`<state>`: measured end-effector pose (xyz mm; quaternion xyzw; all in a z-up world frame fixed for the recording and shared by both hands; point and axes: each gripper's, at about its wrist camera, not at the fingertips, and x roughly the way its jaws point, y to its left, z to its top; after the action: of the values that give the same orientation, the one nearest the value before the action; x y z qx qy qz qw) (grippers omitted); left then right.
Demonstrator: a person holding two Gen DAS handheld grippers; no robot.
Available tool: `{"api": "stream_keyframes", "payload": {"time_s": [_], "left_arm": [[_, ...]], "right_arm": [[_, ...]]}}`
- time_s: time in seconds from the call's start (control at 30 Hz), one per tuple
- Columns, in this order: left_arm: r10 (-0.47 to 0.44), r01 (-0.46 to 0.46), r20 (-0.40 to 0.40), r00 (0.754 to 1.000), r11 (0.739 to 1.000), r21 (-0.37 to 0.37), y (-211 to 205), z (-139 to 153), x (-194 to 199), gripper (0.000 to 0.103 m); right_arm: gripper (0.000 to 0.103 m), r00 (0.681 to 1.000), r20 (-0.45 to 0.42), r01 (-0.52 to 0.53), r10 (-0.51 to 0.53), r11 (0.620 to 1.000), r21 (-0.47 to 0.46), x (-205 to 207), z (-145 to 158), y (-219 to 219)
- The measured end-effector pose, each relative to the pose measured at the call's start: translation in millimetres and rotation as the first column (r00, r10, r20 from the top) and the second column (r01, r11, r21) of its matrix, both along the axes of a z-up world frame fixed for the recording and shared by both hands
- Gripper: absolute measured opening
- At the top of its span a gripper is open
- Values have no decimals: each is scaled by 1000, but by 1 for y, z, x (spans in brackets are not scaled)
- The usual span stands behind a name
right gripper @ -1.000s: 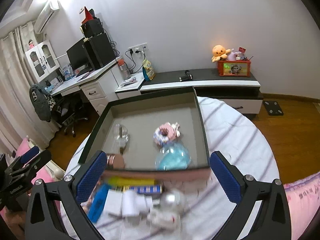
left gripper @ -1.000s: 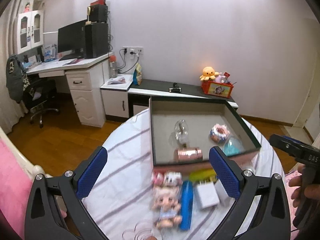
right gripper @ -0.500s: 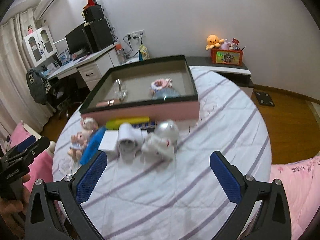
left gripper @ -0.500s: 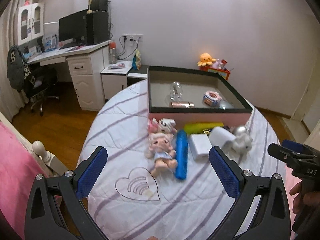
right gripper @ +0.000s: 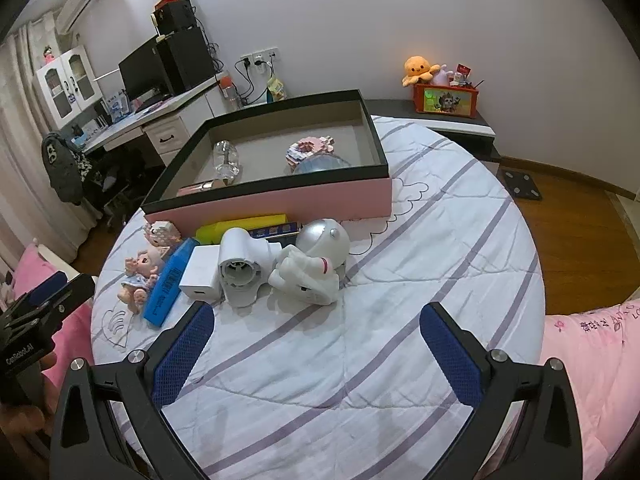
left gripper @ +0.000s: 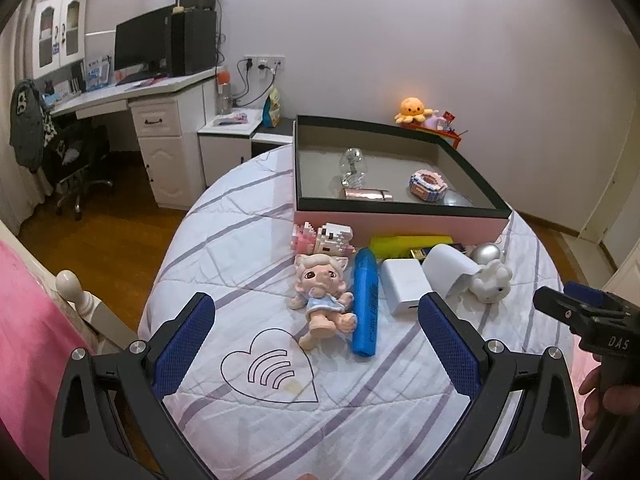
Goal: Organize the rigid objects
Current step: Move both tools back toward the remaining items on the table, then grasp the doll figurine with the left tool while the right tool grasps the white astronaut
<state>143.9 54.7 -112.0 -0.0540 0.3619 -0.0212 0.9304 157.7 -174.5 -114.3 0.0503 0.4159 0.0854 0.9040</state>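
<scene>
A pink box with a black rim (left gripper: 400, 226) (right gripper: 280, 200) sits at the far side of a round striped table (left gripper: 248, 240) (right gripper: 440, 240). It holds a clear bottle (left gripper: 352, 166), a rose-gold tube (left gripper: 368, 195), a pink brick donut (left gripper: 427, 185) and a bluish ball (right gripper: 320, 166). In front lie a doll (left gripper: 322, 294), a blue case (left gripper: 365, 306), a white charger (left gripper: 404, 286), a white cylinder device (right gripper: 240, 268), an astronaut figure (right gripper: 314, 266), a pink brick figure (left gripper: 324, 236) and a yellow box (left gripper: 408, 243). My left gripper (left gripper: 316, 342) and right gripper (right gripper: 316, 346) both hang open, empty, short of the objects.
A pink bed (right gripper: 592, 352) borders the table on the near side. A desk with monitor (left gripper: 140, 46), a chair (left gripper: 72, 152) and a low cabinet with an orange plush (right gripper: 424, 68) line the far wall. Wooden floor (right gripper: 568, 232) surrounds the table.
Both grippers have pulled back and risen from the box's front edge. The loose objects now lie well ahead of the open fingers instead of between them.
</scene>
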Motion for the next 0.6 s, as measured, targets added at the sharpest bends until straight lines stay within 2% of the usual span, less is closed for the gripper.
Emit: {"api": "stream_keyframes", "payload": {"time_s": [0.47, 0.6], "left_arm": [[2, -1, -33, 999, 1000, 15, 0, -14, 27, 103], [15, -14, -67, 998, 1000, 18, 3, -25, 41, 101]], "right_arm": [[103, 1000, -23, 21, -21, 1000, -14, 28, -8, 0], [103, 999, -31, 11, -11, 1000, -15, 40, -14, 3]]}}
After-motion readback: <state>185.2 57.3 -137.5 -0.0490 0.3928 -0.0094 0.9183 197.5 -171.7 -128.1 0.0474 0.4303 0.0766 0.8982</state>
